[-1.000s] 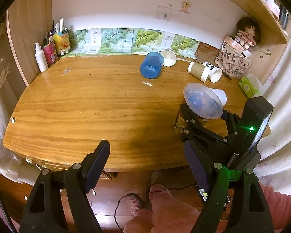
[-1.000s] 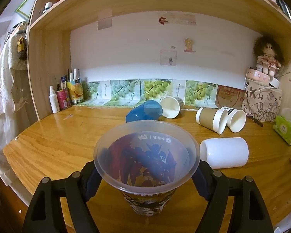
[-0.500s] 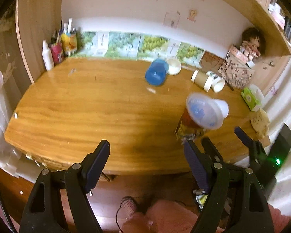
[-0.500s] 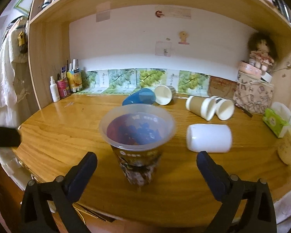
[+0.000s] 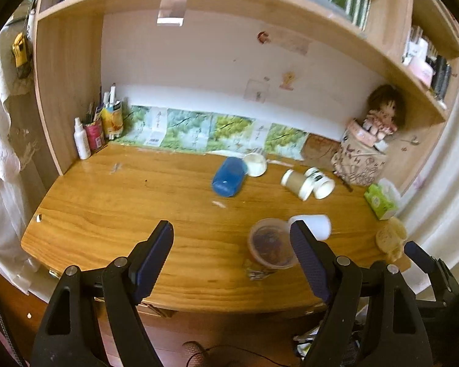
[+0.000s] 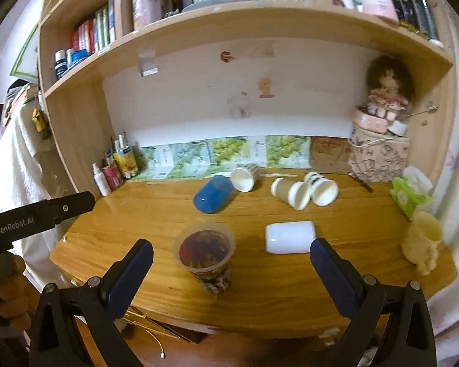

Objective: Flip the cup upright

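The printed plastic cup (image 6: 206,257) stands upright on the wooden desk (image 6: 260,299), mouth up, directly ahead of the right hand-held gripper (image 6: 231,270) and between its two widely spread fingers without touching either. A second ago those fingers were clamped on the cup's sides; they have since let go and drawn back toward the desk's front edge. The cup's clear rim shows a dark, colourful print on the wall; whether anything is inside cannot be told.

From the left wrist view, the same cup (image 5: 270,249) sits just ahead of the left hand-held gripper (image 5: 231,258), close beside its right-hand finger (image 5: 306,257). This gripper is also wide open and holds nothing, and its view has tilted up to take in the shelves since the earlier frame.

"GenRobot.AI" is printed in white on the black body of the left device (image 6: 39,214), seen at the left of the right wrist view.

Beyond the cup, lying on their sides: a white cup (image 6: 290,237) just to its right, a blue cup (image 6: 212,194) further ahead, a white paper cup (image 6: 244,177) beside it, and a brown paper cup (image 6: 290,192) touching another white one (image 6: 321,188). A pale yellow mug (image 6: 423,238) stands upright at far right, near a green tissue pack (image 6: 408,195).
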`<state>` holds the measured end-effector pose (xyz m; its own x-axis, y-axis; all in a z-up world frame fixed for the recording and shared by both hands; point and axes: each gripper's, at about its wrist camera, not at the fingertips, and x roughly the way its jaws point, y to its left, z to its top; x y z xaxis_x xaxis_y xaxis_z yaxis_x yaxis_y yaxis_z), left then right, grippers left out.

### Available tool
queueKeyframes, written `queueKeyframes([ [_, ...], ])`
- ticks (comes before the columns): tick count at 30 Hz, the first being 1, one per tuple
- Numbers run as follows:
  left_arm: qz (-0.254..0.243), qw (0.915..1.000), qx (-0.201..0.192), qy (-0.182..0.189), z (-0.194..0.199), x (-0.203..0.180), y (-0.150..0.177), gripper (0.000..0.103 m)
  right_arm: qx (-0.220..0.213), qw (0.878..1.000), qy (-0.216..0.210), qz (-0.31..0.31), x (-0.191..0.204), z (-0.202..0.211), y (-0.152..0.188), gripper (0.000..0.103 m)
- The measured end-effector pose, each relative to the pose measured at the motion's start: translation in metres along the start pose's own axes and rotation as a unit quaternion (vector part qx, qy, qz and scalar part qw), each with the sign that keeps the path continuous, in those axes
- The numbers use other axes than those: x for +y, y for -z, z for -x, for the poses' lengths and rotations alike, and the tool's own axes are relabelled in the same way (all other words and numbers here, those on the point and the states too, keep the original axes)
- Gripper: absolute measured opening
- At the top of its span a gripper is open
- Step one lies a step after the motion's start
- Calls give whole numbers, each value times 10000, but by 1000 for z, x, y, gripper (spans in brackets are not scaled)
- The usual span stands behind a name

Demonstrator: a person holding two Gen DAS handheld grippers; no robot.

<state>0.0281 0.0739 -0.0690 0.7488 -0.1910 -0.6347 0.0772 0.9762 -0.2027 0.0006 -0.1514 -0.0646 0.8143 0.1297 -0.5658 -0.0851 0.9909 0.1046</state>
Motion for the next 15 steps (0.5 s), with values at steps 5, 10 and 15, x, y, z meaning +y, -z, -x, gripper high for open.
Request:
queueKeyframes([
  [5,-202,9996,-201,-57,23,-21,-2,82,-7,9994,-208,-266,-6,32,-14,103],
  [10,-379,9976,-412,-396,42,-33,5,84,-49,9985,-365,-409,-1,54,-12,103],
  [15,-524,9947,-490,-731,51,-38,17,89,-193,9983,-335,-432,5,64,-3,103],
])
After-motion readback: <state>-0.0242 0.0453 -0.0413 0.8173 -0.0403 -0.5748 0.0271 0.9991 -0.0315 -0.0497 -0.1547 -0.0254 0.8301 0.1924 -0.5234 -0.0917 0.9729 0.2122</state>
